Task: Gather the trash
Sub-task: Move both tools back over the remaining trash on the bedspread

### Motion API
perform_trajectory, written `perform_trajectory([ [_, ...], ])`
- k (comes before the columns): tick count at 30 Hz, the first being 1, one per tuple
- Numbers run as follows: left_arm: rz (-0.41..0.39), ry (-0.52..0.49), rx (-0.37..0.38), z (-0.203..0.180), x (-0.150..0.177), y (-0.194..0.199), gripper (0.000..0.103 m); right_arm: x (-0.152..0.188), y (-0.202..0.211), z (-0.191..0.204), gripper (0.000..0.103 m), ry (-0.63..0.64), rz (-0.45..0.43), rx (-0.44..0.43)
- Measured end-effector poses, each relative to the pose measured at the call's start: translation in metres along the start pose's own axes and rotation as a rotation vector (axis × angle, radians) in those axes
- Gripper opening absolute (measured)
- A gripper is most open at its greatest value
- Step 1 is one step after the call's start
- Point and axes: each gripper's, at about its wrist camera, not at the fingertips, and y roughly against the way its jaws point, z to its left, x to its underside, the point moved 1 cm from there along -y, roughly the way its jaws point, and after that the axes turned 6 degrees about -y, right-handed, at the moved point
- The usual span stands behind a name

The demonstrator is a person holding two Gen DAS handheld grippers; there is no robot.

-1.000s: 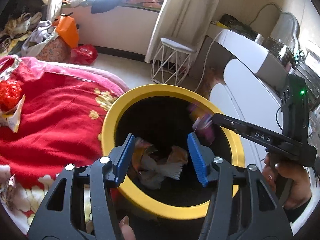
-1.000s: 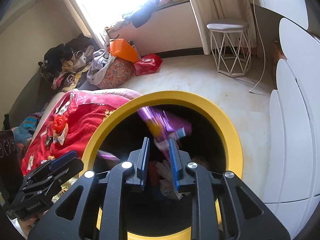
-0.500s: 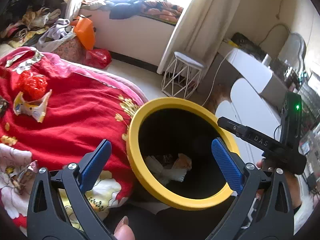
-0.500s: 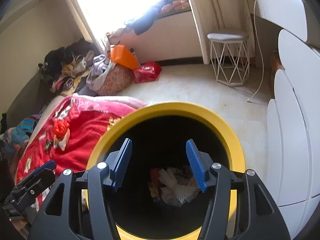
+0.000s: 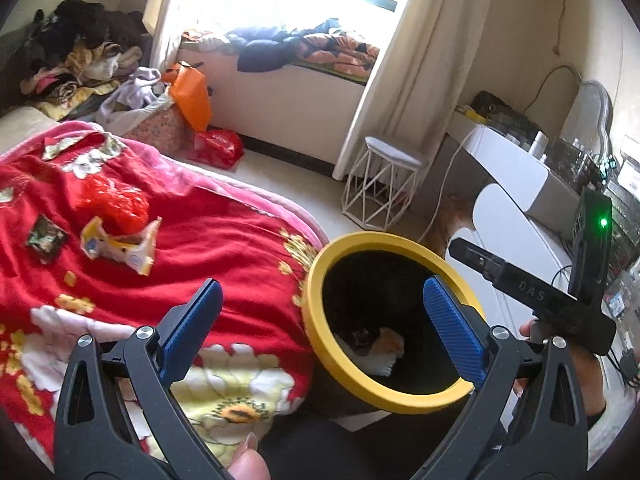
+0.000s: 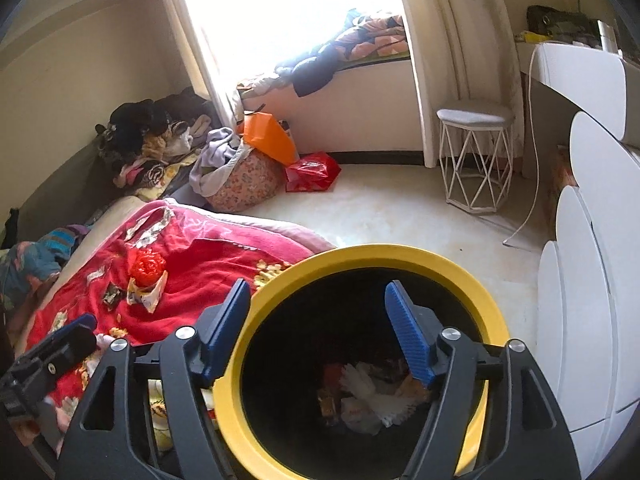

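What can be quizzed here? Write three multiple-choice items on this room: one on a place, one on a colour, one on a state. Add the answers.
1. Where does the crumpled red bag lie?
A. on the floor
B. on the blanket
C. on the stool

2. What colour is the rim of the bin?
A. yellow
B. white
C. green

3. How is the right gripper?
A. shut on a wrapper
B. shut on a cup
C. open and empty

Answers:
1 B: it sits on the red cloth, beside a torn wrapper.
2 A: a yellow ring rounds the dark inside.
3 C: its jaws have just been opening, and nothing is between them.
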Motion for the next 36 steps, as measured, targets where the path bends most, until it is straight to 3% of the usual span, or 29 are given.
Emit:
perform_trajectory([
  [36,-0.109,0.109,-0.176,0.105,-0.002,0.076,0.092,0.025,0.009,0.133,0.077,0.226,-0.008,-0.185],
])
